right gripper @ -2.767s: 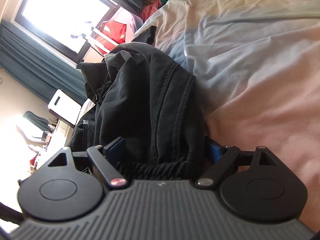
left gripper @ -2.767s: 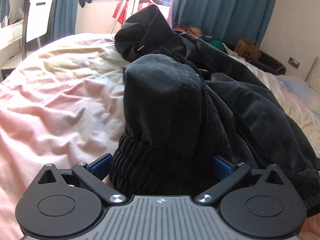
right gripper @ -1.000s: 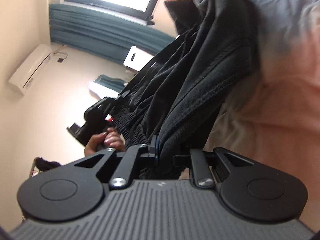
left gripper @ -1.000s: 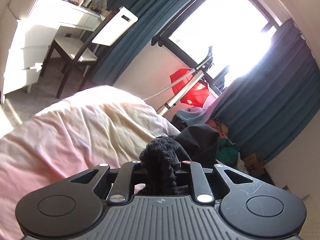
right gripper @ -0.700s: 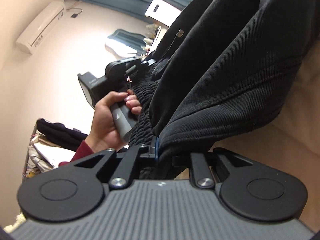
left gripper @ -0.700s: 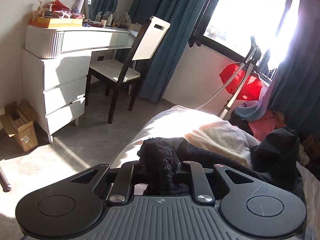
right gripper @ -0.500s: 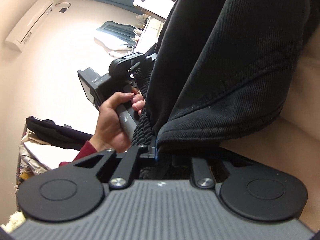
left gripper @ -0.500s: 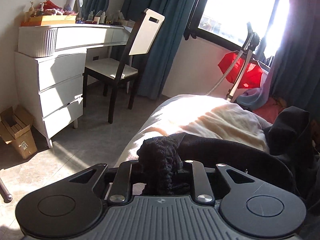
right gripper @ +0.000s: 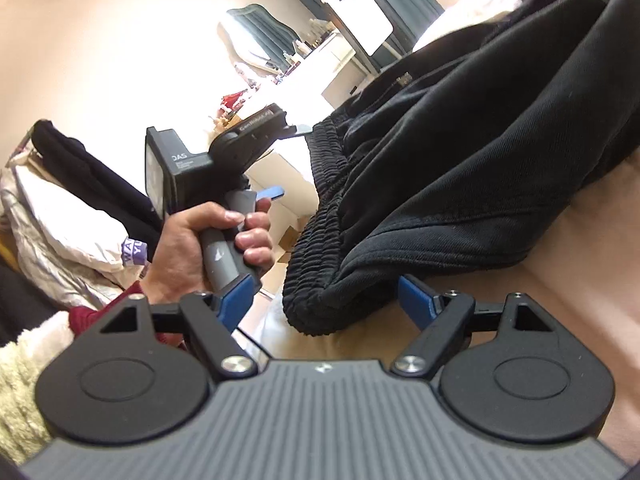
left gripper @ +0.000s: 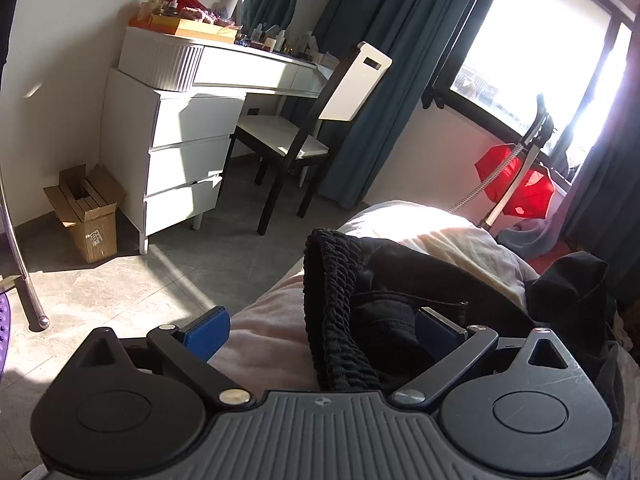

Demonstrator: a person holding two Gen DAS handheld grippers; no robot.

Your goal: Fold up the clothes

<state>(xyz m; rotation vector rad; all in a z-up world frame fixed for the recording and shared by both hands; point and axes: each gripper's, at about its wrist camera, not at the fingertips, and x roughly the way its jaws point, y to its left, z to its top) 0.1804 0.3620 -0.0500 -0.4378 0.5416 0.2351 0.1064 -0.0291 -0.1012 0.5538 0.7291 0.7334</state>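
A black garment with a ribbed elastic waistband (left gripper: pixel 332 312) lies on the pink bed sheet (left gripper: pixel 264 332) near the bed's edge. My left gripper (left gripper: pixel 322 330) is open, its blue pads (left gripper: pixel 206 330) on either side of the waistband. In the right wrist view the same garment (right gripper: pixel 460 184) spreads across the bed, its waistband (right gripper: pixel 316 248) bunched at the front. My right gripper (right gripper: pixel 326 300) is open around the waistband's end. The left gripper (right gripper: pixel 288 160) shows there too, held in a hand.
A white dresser (left gripper: pixel 176 128) and a chair (left gripper: pixel 312 128) stand on the grey floor left of the bed. A cardboard box (left gripper: pixel 86 212) sits by the wall. A red steamer (left gripper: pixel 516 184) and teal curtains (left gripper: pixel 384 60) are by the window.
Both grippers were shut on the garment's waistband and carried it toward the bed's edge. Now both have opened and the waistband rests on the sheet.
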